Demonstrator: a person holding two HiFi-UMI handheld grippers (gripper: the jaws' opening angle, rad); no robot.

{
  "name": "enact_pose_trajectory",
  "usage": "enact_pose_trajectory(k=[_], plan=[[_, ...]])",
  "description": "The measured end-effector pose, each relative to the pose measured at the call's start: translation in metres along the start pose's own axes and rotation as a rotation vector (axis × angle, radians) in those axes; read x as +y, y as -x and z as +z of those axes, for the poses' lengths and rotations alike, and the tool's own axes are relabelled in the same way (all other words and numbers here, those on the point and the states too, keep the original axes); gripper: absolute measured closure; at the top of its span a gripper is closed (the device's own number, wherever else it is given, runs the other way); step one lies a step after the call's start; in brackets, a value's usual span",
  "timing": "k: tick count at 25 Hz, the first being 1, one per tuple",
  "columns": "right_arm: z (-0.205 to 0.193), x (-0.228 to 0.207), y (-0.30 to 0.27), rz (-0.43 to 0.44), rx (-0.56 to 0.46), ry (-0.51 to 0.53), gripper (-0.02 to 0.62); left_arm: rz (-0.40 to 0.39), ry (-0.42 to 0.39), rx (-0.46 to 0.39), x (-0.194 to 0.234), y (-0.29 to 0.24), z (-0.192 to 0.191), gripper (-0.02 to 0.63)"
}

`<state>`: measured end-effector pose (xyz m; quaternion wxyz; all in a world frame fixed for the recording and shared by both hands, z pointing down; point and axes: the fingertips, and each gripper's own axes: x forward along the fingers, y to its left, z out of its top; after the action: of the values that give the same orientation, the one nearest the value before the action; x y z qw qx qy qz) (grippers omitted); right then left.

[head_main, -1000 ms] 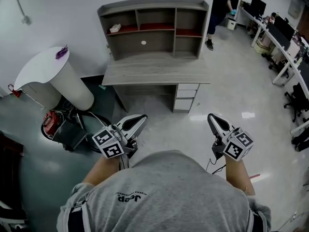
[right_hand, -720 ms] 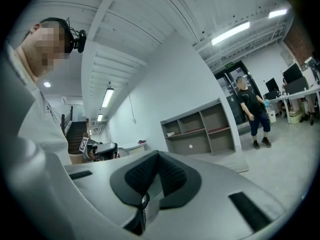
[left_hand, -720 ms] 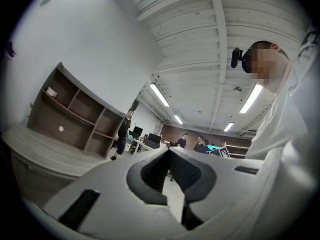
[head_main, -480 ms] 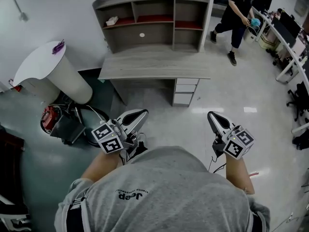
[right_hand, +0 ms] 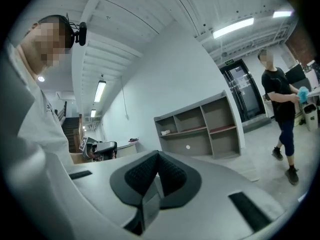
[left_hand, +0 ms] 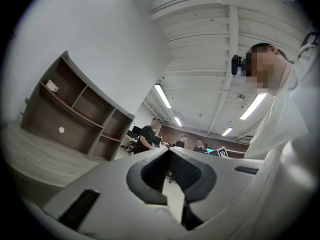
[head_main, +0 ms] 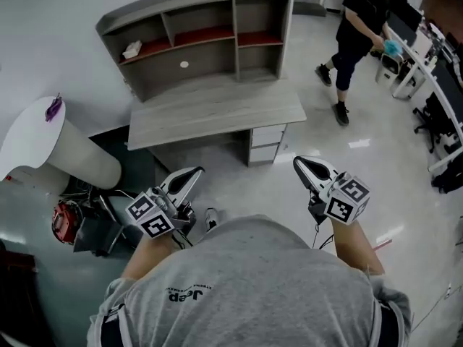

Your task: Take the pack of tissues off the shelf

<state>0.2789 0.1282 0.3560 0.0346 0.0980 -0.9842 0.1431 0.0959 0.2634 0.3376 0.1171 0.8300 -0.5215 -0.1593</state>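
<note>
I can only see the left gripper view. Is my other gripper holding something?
Observer: No, the right gripper is shut with nothing in it.
Child: What's the person in black carrying?
Observer: A blue thing, held in one hand.
Child: Is anything left of the desk?
Observer: A white table with a small purple thing on top.
</note>
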Motion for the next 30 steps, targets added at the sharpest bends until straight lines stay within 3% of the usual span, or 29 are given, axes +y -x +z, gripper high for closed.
enact_pose_trajectory(k=[5, 15, 23, 30], plan=[[0.019, 0.0, -0.094, -0.006, -0.014, 0.007, 0.574, -0.025, 0.011, 0.016, 0.078, 0.009, 0.035, 0.592], [0.066, 0.012, -0.257, 0.033, -0.023, 0.051, 0.574, 0.025, -0.015, -0.011, 0.205, 0.059, 0.111, 0.592], [0.085, 0.011, -0.338, 0.047, -0.011, 0.065, 0.574, 0.047, -0.016, -0.032, 0.271, 0.08, 0.145, 0.592], [0.085, -0.005, -0.386, 0.063, 0.023, 0.054, 0.574, 0.075, 0.011, -0.028, 0.314, 0.082, 0.152, 0.592]])
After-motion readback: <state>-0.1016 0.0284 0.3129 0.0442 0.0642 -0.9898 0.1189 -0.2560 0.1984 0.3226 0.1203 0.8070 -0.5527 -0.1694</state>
